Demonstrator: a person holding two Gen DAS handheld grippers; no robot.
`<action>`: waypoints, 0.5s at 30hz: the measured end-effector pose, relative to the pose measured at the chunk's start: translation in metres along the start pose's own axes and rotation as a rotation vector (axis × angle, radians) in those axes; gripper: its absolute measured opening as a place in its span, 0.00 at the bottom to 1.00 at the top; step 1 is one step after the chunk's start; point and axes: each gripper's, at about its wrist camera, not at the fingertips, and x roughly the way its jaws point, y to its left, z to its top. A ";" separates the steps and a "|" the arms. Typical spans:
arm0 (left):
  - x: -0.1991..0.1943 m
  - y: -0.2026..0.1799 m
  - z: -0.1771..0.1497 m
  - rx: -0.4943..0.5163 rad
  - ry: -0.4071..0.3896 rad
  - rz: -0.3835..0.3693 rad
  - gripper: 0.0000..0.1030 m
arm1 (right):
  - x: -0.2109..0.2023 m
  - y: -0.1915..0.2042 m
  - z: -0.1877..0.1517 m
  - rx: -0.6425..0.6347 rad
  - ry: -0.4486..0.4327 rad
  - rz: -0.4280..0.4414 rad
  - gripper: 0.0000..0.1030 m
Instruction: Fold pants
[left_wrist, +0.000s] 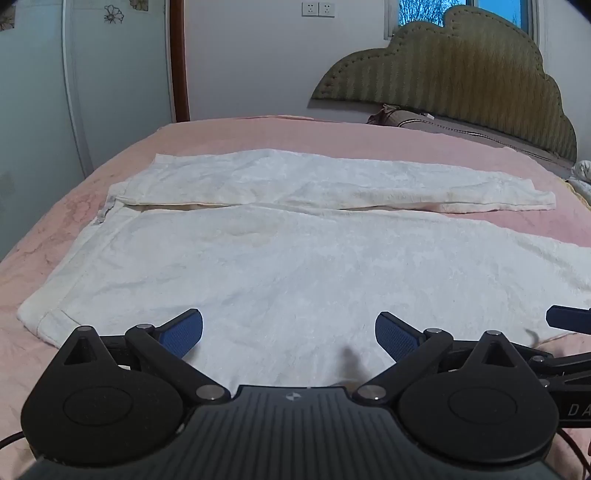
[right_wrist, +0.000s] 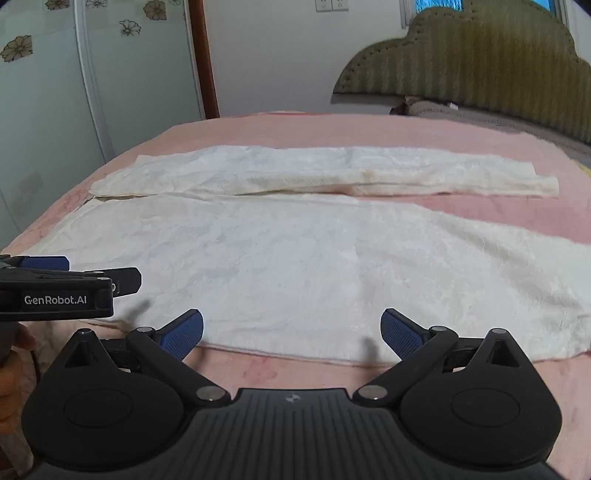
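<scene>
White plush pants (left_wrist: 295, 266) fill mid-frame on the pink bed (left_wrist: 258, 129). My left tool (left_wrist: 289, 334) and right tool (right_wrist: 291, 334), both wide, should pinch the near hem evenly.

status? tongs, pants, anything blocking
Left tongs open, right tongs open, both empty at near edge. White pants flat on pink bed, legs apart, unfolded. Nothing on them.

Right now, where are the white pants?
The pants lie spread flat on the pink bed, straight ahead in both views, just past the open left gripper and right gripper; their legs point right toward the headboard.
</scene>
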 end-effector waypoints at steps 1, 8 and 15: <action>0.000 0.000 0.000 0.006 0.003 0.002 0.98 | 0.000 -0.002 0.000 0.016 0.010 0.013 1.00; -0.003 -0.002 -0.002 0.024 -0.003 0.017 0.98 | -0.007 -0.001 -0.002 -0.009 0.002 0.034 1.00; -0.009 -0.004 -0.001 0.032 -0.033 0.009 1.00 | -0.010 -0.007 -0.003 0.017 -0.046 0.057 1.00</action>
